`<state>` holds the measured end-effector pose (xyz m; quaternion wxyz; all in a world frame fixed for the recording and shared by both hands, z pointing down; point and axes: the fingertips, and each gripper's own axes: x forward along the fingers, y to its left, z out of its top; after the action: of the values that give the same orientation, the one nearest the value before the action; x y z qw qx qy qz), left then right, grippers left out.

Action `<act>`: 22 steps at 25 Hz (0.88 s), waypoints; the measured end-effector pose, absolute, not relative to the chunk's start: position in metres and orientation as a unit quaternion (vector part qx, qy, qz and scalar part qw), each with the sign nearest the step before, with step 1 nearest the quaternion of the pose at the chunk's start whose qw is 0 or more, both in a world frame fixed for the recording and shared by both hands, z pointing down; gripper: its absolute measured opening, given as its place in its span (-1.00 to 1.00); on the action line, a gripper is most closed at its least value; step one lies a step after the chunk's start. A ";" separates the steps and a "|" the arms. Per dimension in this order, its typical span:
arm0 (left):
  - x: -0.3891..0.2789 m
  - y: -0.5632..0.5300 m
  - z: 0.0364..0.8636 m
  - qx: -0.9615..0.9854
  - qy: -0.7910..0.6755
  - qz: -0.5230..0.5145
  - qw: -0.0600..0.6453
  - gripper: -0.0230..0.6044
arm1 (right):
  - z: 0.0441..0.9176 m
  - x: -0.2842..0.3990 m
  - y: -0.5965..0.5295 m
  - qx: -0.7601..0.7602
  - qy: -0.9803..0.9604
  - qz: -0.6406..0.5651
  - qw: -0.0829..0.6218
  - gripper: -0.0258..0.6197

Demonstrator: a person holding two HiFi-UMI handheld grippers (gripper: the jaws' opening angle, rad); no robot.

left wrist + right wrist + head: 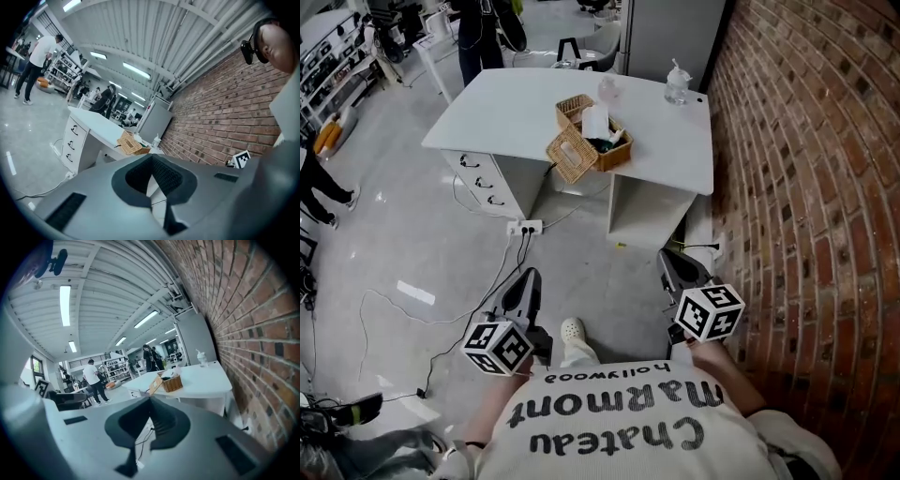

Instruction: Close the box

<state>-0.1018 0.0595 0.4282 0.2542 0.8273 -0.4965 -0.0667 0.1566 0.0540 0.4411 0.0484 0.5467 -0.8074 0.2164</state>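
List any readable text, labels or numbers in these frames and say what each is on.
"Chateau Marmont": large black print on the person's shirt, upside down in the head view.
"hollywood": a smaller line on the same shirt, just above it in the frame.
Marker cubes: black-and-white square patterns only, no words or numbers.
Clear container: any label is too small to read.
No other text can be read in any view.
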 end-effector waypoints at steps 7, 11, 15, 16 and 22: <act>-0.127 -0.026 0.410 0.841 -0.480 -0.073 0.241 -0.92 | 0.433 0.131 -0.020 0.553 -0.797 0.240 0.027 -0.92; -0.147 -0.067 0.399 0.843 -0.479 -0.083 0.228 -0.92 | 0.428 0.114 -0.060 0.555 -0.796 0.242 0.019 -0.92; -0.166 -0.099 0.395 0.843 -0.481 -0.086 0.225 -0.92 | 0.420 0.098 -0.094 0.556 -0.797 0.236 0.011 -0.92; -0.171 -0.105 0.394 0.843 -0.481 -0.086 0.225 -0.92 | 0.420 0.095 -0.101 0.557 -0.796 0.238 0.009 -0.92; -0.188 -0.130 0.401 0.848 -0.474 -0.079 0.223 -0.92 | 0.437 0.081 -0.129 0.570 -0.778 0.264 -0.003 -0.92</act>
<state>-0.1876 -0.1302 0.4011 0.2229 0.8479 -0.4745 -0.0786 0.0807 -0.1289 0.4365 -0.0028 0.5696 -0.7782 0.2644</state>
